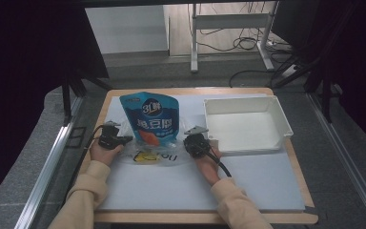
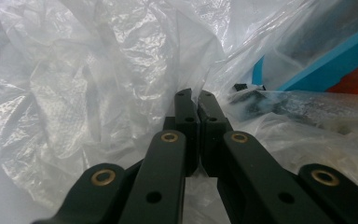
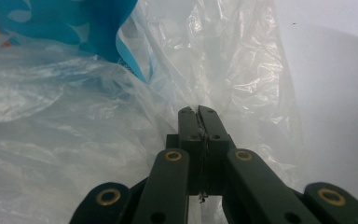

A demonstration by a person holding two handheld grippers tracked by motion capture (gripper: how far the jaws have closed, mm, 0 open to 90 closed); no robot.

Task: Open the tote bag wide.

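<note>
High view: a clear plastic bag lies on the pale mat covering the wooden counter, near the person's edge. A blue stand-up pouch with an orange picture sits partly inside the bag's mouth, its top leaning away from the person. The left claw is at the bag's left edge, the right claw at its right edge, one on each side of the pouch. A white rectangular tray sits just right of the right claw, its near-left corner close to the hand. Beyond the counter stand a table frame and loose cables on the floor.

Left gripper view: the left claw has its jaws closed, with crumpled film of the bag pinched between the tips. The pouch's blue edge and orange print show at upper right, behind folds of film.

Right gripper view: the right claw is closed on a thin fold of the bag. The pouch rises at upper left, partly veiled by film. The mat is bare to the right.
</note>
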